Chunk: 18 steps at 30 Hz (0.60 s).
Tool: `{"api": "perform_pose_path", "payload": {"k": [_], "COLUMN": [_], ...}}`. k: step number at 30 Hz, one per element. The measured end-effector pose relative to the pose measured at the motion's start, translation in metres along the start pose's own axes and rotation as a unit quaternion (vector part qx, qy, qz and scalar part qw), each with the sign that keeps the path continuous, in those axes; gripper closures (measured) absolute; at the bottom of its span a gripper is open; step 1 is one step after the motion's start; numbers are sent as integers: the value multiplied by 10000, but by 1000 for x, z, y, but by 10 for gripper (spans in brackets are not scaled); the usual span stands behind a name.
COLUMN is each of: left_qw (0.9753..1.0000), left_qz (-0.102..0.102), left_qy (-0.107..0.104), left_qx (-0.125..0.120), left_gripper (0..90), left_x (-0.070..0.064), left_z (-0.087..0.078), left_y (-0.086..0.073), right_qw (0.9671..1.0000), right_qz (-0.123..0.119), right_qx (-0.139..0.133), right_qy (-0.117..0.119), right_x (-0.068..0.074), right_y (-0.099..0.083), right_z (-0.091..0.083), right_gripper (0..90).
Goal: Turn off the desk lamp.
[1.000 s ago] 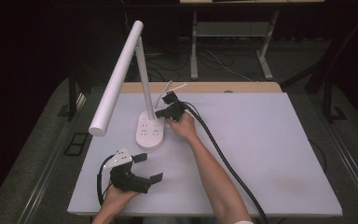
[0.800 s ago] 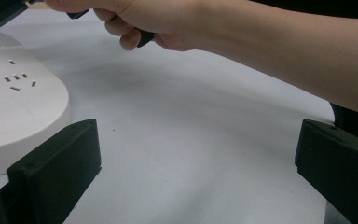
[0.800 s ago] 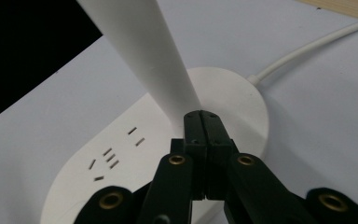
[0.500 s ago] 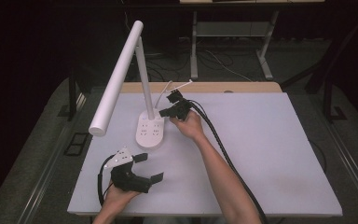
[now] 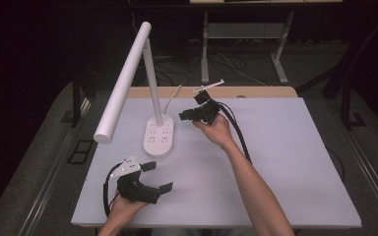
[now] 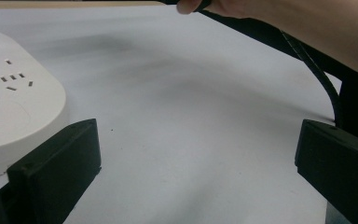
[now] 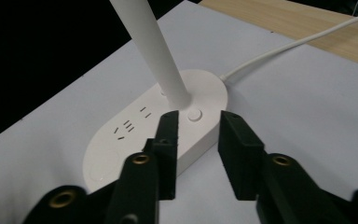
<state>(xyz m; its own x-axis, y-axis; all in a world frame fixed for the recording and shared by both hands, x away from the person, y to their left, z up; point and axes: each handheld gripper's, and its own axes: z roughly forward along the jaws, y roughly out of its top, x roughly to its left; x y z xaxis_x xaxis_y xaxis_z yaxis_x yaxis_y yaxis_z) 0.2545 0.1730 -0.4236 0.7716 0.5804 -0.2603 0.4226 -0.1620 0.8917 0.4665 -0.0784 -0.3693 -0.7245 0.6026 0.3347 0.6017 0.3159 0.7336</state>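
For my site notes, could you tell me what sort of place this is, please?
Probably a lab or workshop recording station: a white-topped table holds only a desk lamp with sockets in its base, cables trail on the carpeted floor, and dark surroundings ring another table's metal legs.

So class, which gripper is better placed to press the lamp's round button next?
Right. The right gripper points straight at the round button on the lamp base; the left gripper sits open near the table's front edge.
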Motion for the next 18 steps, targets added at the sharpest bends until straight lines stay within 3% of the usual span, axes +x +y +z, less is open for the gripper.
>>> {"api": "perform_pose_path", "payload": {"k": [7,14,16,17,18], "left_qw": [10000,10000,10000,10000,10000], "left_qz": [11,30,12,40,46], "left_qy": [-9,17,7,10,-4], "left_qx": [-7,8,13,9,9], "left_gripper": [0,0,0,0,0], "left_x": [0,-1,-1,-1,-2], "left_z": [1,2,2,2,2], "left_y": [0,0,0,0,0], "right_qw": [9997,9995,9994,9994,9995], "right_qz": [-173,-231,-237,-231,-211], "right_qx": [-108,-226,-240,-235,-199], "right_qy": [-101,46,55,108,142], "right_x": [3,3,2,2,1], "right_y": [-6,-15,-19,-21,-22], "right_z": [-27,-57,-65,-68,-72], "right_gripper": [449,118,78,0,5]}}
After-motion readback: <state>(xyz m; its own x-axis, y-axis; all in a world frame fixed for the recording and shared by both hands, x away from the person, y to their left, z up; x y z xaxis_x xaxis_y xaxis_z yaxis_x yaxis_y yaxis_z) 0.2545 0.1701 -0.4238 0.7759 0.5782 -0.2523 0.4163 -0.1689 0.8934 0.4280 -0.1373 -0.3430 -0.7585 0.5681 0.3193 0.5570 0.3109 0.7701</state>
